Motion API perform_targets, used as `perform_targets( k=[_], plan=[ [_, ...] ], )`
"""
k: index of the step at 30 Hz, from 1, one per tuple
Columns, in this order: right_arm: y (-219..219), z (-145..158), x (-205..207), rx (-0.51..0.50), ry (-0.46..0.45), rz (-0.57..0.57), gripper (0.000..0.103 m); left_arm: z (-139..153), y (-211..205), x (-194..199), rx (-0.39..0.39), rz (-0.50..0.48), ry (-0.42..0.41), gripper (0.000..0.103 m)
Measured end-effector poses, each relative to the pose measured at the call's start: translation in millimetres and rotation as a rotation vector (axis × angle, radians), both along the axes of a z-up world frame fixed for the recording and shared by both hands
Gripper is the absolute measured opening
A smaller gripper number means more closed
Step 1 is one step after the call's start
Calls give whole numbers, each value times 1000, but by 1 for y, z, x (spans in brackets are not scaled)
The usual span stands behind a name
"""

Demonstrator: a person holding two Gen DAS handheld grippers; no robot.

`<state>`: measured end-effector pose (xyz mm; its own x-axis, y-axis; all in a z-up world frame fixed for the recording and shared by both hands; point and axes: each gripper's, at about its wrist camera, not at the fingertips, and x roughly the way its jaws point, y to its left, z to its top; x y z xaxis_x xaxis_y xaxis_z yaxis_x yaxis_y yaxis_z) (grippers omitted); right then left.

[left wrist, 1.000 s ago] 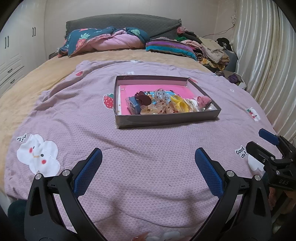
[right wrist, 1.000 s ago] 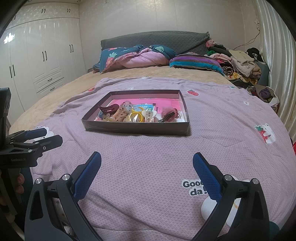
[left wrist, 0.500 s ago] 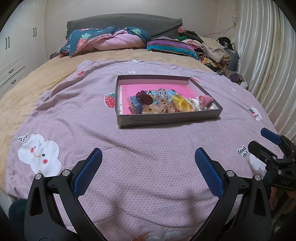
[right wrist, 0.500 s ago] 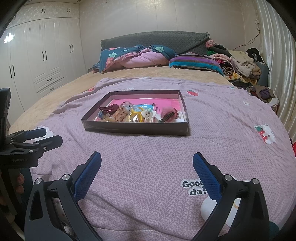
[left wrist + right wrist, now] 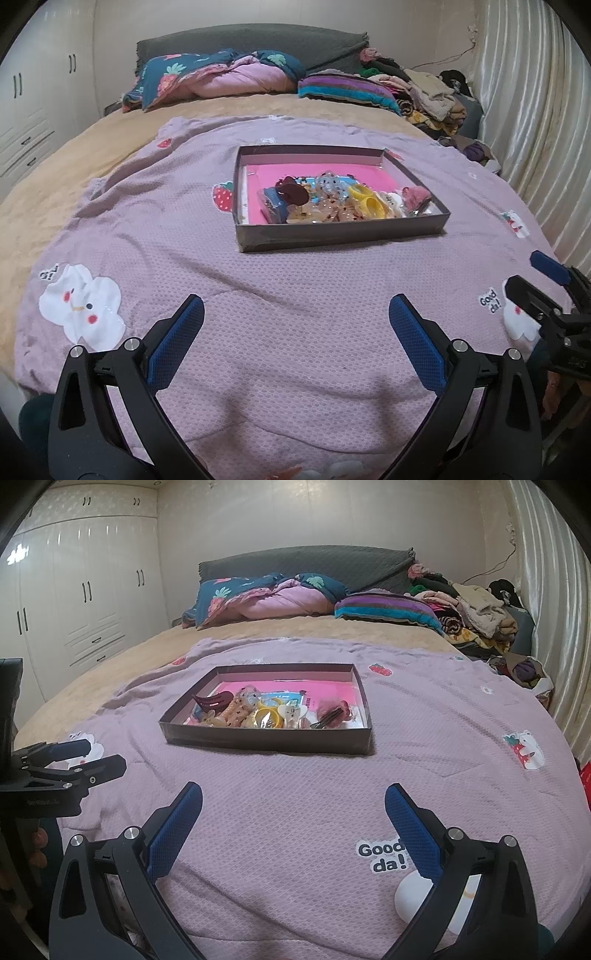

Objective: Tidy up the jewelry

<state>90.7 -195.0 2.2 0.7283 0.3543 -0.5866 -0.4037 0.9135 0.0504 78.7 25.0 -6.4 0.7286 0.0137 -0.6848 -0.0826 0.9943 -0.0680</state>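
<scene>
A shallow dark box with a pink lining lies on the lilac blanket in the middle of the bed. Inside it are hair clips and trinkets: a maroon claw clip, yellow rings, a pink fuzzy piece. My left gripper is open over bare blanket well short of the box. My right gripper is open too, also short of the box. Each gripper appears at the edge of the other's view: the right gripper and the left gripper.
The lilac blanket covers a tan bedspread. Pillows and a folded quilt sit at the headboard, with a clothes pile at the back right. White wardrobes stand left, a curtain right.
The left wrist view has crept slightly forward and left, so the box sits a touch nearer. The right gripper has barely moved. Both stay open.
</scene>
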Motion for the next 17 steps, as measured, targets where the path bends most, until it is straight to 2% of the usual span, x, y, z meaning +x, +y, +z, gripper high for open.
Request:
perform_targets(
  k=[6, 9, 11, 12, 16, 17],
  plan=[
    [-7, 1, 8, 3, 6, -42, 99, -3, -1, 7, -11, -1, 16, 94],
    [-23, 1, 32, 37, 44, -108, 99, -4, 14, 22, -23, 39, 36, 94],
    [-40, -2, 58, 61, 55, -184, 99, -5, 41, 41, -32, 104, 40, 94],
    [-54, -5, 80, 59, 64, -258, 99, -6, 59, 54, -19, 151, 44, 94],
    [-104, -33, 170, 10, 174, -489, 99, -17, 128, 103, 53, 320, 57, 94],
    [-117, -43, 192, -28, 195, -553, 99, -25, 148, 119, 70, 372, 75, 94]
  ],
)
